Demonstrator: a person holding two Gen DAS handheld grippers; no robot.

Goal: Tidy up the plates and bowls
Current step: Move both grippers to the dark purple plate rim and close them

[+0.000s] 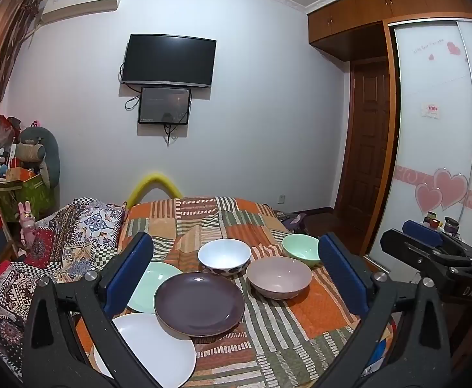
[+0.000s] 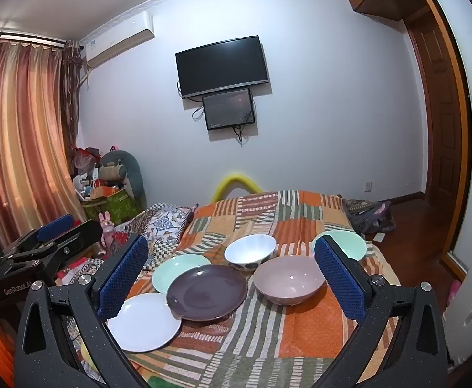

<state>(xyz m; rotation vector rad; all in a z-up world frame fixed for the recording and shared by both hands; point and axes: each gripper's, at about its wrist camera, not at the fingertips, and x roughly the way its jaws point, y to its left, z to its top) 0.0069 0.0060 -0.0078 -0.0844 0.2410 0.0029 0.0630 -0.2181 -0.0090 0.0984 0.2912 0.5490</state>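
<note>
We hold both grippers above the near edge of a bed covered with an orange, green and cream striped patchwork quilt (image 1: 268,349). The left gripper (image 1: 236,271) has its blue-padded jaws spread wide with nothing between them, and the right gripper (image 2: 231,278) likewise stands fully apart and empty. In the left wrist view, three round plates lie flat in the lower left of the frame: a glossy white ceramic plate (image 1: 158,349) nearest us, a dark purple ceramic plate (image 1: 199,304) whose rim overlaps it, and a pale mint-green plate (image 1: 148,284) partly tucked behind the purple one. Three bowls stand upright, mouths up, to the right: a white bowl with dark patches on its outer wall (image 1: 224,256) at frame centre, a dusty pink bowl (image 1: 279,277) just right of it, and a mint-green bowl (image 1: 300,249) farther back, partly hidden by the right-hand pad. Being round, none shows a long axis. A black wall-mounted television (image 1: 169,60) hangs in the upper centre of the frame.
</note>
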